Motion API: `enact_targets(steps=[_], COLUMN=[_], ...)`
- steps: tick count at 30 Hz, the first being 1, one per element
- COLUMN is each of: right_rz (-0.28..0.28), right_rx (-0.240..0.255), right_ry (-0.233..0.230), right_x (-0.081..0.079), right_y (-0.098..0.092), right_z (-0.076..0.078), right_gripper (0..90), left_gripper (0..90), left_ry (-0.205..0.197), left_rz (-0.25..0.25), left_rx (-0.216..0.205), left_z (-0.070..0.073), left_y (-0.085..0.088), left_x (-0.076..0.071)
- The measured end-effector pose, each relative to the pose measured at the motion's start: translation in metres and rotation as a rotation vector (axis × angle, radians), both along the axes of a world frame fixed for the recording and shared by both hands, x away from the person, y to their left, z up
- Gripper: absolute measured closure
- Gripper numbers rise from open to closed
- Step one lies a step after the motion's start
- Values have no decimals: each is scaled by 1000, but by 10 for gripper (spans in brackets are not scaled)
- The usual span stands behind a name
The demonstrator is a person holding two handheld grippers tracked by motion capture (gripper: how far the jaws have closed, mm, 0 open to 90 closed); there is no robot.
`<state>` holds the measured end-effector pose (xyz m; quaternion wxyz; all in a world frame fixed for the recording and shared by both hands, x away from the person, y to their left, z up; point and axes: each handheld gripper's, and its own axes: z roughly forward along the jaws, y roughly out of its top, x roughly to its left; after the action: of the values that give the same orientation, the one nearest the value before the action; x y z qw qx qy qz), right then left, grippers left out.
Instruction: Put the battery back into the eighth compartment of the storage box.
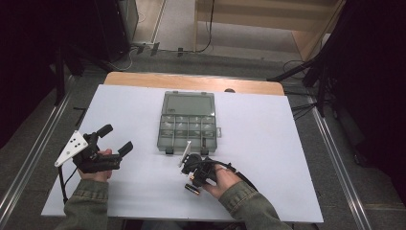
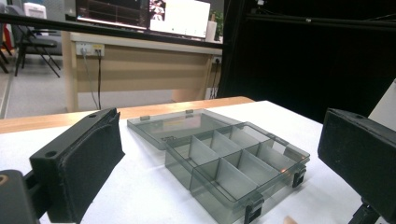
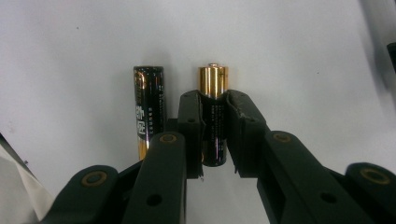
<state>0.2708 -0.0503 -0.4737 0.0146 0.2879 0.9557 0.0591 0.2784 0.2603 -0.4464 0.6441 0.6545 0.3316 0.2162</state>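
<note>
Two black AA batteries with gold ends lie side by side on the white tabletop. My right gripper (image 3: 214,114) points down at them and is shut on the right battery (image 3: 212,79), its pads pressing both sides. The left battery (image 3: 148,107) lies free beside the left jaw. From above, my right gripper (image 1: 194,181) is near the front of the table over a battery (image 1: 192,189). A smoky clear compartment box (image 1: 165,139) lies open just beyond it, lid flat at the far side. My left gripper (image 1: 116,138) rests open at the table's left, holding nothing.
The left gripper view faces the open box (image 2: 299,156), whose divided compartments look bare. The white board (image 1: 268,143) covers a wooden table (image 1: 191,82). Black stands and cables sit on the floor to both sides.
</note>
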Motion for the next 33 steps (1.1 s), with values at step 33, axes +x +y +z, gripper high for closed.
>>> enact_targets(steps=[33], right_rz=[-258], right_rx=[435], right_ry=[-109], right_x=[33], right_y=[-75], right_z=[61], right_gripper=[782], left_gripper=[0], left_ry=[3], left_rz=[-2], left_rx=[3], left_z=[-1], left_y=[-1], left_x=[1])
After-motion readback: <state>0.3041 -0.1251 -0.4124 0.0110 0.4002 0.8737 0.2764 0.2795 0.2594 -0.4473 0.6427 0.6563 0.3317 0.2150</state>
